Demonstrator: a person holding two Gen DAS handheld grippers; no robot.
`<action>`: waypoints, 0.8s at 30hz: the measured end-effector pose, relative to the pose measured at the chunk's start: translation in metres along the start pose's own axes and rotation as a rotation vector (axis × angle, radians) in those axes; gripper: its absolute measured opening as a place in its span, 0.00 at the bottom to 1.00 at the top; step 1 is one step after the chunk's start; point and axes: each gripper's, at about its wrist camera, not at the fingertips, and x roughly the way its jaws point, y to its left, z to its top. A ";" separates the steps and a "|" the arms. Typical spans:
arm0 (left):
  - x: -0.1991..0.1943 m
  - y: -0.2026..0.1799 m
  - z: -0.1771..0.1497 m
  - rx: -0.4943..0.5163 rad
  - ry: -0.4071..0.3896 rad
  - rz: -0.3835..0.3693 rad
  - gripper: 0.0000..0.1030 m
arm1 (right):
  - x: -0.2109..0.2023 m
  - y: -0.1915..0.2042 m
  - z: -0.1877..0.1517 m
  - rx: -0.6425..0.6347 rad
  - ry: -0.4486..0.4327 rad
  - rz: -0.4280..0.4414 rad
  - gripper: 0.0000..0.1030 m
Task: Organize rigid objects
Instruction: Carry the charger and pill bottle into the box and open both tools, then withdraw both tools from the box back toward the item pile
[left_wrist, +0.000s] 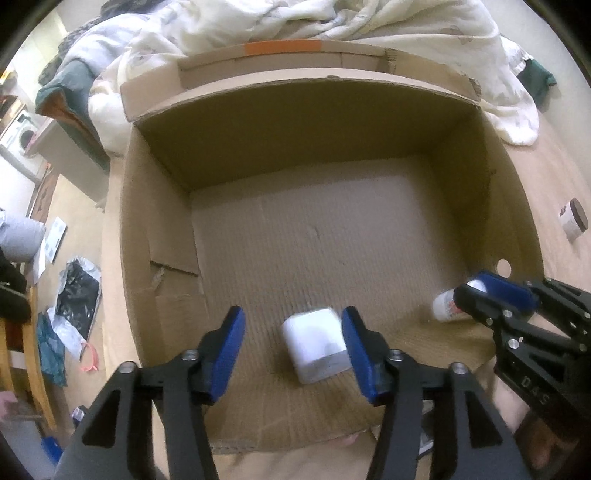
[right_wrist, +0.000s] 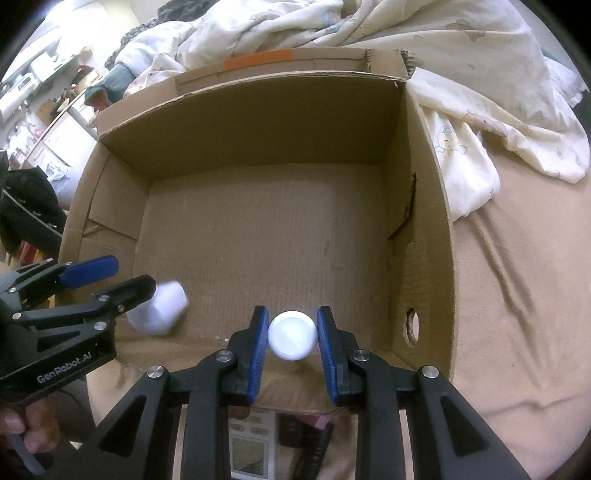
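The white block (left_wrist: 316, 345) lies blurred inside the cardboard box (left_wrist: 332, 122), near its front wall, between the spread left gripper (left_wrist: 291, 347). The right gripper (right_wrist: 290, 338) clamps a white bottle (right_wrist: 291, 336) over the box floor; releasing it seems next.

I count one cardboard box (left_wrist: 159, 206), one white cube (left_wrist: 316, 345), one white bottle (right_wrist: 291, 334), and one dark-lidded jar (left_wrist: 573, 221).

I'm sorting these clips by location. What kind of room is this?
Most likely a bedroom at home: the cardboard box sits on a bed, with a rumpled quilt behind it and what looks like a washing machine off to the left.
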 end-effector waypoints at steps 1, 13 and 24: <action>0.000 0.001 0.000 -0.006 0.003 -0.006 0.55 | 0.000 -0.001 0.001 0.005 -0.002 0.000 0.29; -0.010 0.010 0.000 -0.049 -0.024 -0.021 0.58 | -0.024 0.000 0.005 0.023 -0.110 0.050 0.75; -0.026 0.021 -0.001 -0.085 -0.078 -0.039 0.58 | -0.049 -0.009 0.003 0.075 -0.226 0.077 1.00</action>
